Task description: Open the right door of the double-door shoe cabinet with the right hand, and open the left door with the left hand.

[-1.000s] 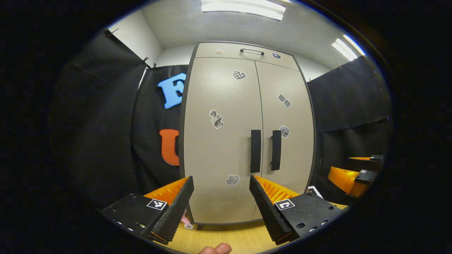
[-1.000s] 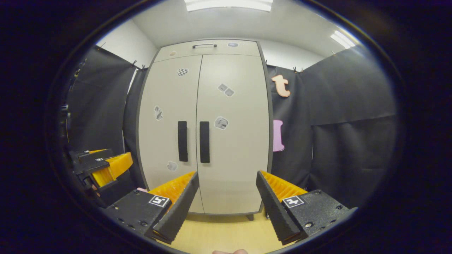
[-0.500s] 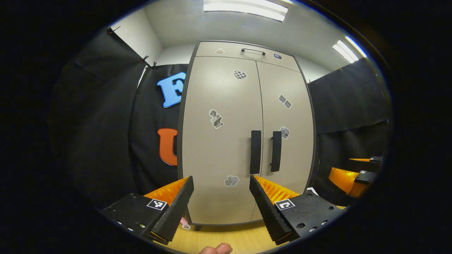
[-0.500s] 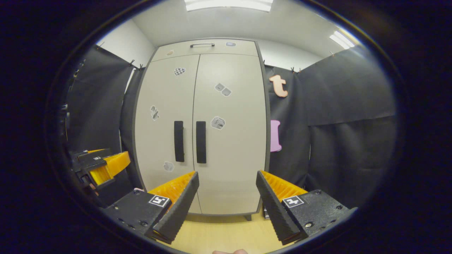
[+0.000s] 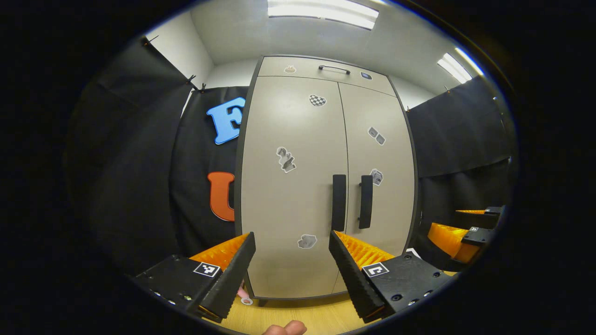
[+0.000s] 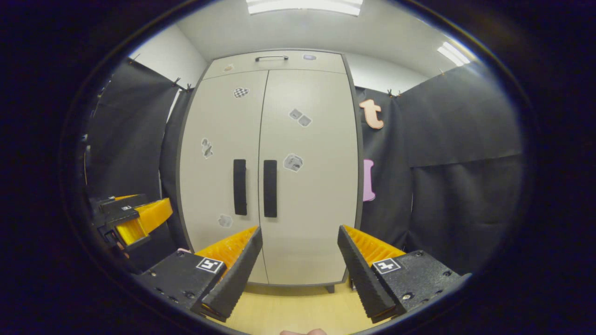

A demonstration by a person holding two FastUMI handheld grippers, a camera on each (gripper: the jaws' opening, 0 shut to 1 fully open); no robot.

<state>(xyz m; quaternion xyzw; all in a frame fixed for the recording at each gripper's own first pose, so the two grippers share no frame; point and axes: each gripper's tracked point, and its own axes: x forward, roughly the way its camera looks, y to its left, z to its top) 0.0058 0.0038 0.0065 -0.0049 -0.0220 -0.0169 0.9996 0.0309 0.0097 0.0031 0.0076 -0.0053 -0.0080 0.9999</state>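
Note:
The beige shoe cabinet (image 5: 288, 139) stands straight ahead with both doors shut. Two black vertical handles flank the centre seam: the left door's handle (image 5: 339, 202) and the right door's handle (image 5: 366, 201). My left gripper (image 5: 292, 239) is open and empty, held short of the left door, below and left of its handle. In the right gripper view, my right gripper (image 6: 299, 232) is open and empty before the right door (image 6: 312, 186), below and right of its handle (image 6: 270, 188). The left door's handle (image 6: 240, 187) is beside it. Each gripper also shows off to the side in the other's view: the right gripper (image 5: 458, 232) and the left gripper (image 6: 135, 218).
A drawer front with a slim handle (image 5: 334, 69) tops the cabinet. Black cloth walls close in on both sides. Light wooden floor (image 5: 302, 311) runs to the cabinet's base, where a small pink item (image 5: 243, 294) lies by the left foot. A fingertip (image 5: 285, 328) shows at the bottom edge.
Both grippers stay open and drift only slightly: the right one swayed left, then back right. The cabinet doors have not moved.

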